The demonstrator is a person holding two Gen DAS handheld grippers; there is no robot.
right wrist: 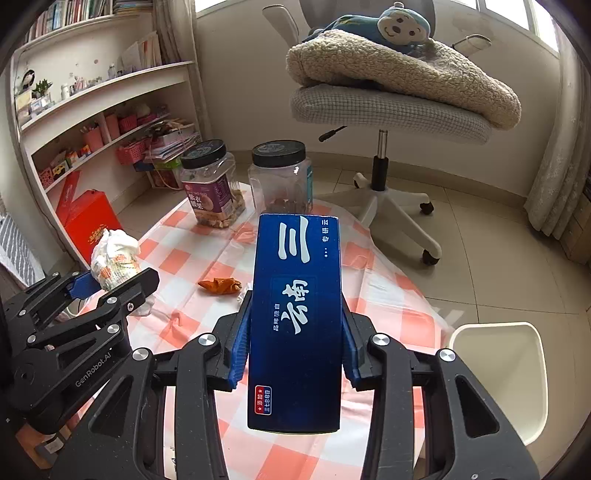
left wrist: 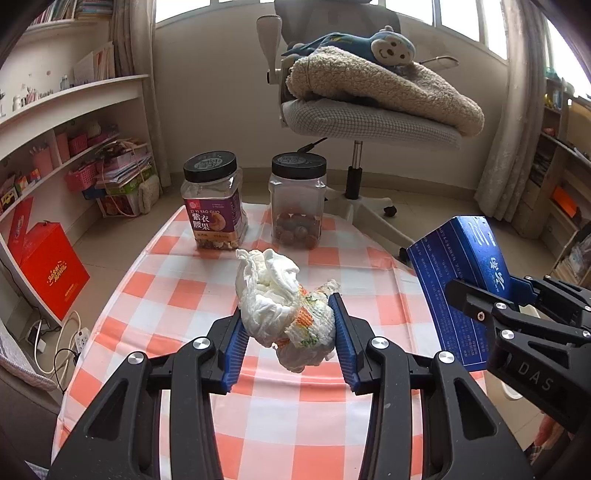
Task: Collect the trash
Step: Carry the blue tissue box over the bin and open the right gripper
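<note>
1. The worktop [left wrist: 177,295], in its checked cloth, is carrying two jars [left wrist: 216,199] at the far edge.
2. The right gripper [right wrist: 295,332] is clamping its jaws on a blue box [right wrist: 295,314] above the cloth.
3. The left gripper [left wrist: 288,328] is pinching a crumpled tissue wad [left wrist: 280,302] between its jaws, off the cloth.
4. An orange scrap [right wrist: 219,286] is lying on the cloth.

My blue box [right wrist: 295,321] hides the worktop [right wrist: 192,258] beneath it, the far jar's [right wrist: 280,177] contents are blurred, and the picture's edge cuts the white bin [right wrist: 498,376].

Bright daylight from rear windows [left wrist: 461,14], soft shadows, sharp focus, fisheye-bent dark corners
</note>
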